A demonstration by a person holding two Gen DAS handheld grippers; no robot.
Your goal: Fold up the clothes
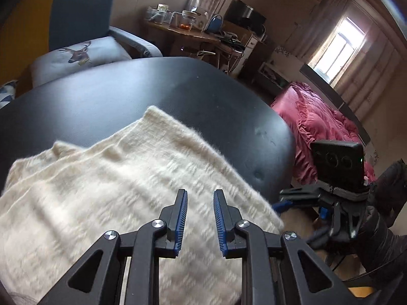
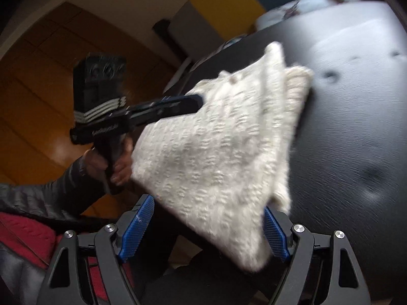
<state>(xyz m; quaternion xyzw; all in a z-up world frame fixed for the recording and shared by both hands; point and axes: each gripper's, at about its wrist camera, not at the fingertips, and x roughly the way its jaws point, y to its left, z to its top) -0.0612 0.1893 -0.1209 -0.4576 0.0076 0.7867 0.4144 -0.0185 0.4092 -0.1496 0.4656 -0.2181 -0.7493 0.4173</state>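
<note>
Blurred sweater [image 2: 218, 152], corner hiding right tongs' pad [image 2: 276, 233].

Big black padded table [image 1: 106, 96] w/ small dents, fluffy white folded sweater [image 1: 106, 190] lying on its near side, one corner hanging off the edge

Daylight enters through two blown-out windows [image 1: 338, 50] in the left wrist view, leaving the room moderately dim and warm-toned, with a soft sheen on the black worktop [image 1: 127, 96]. That view is fairly sharp at the centre, while straight lines bow strongly toward the dark vignetted corners. The right wrist view is smeared by motion blur across the cream knit [image 2: 218, 152] and the worktop's streaked highlights, with only its own gripper [image 2: 206, 228] crisp.
</note>
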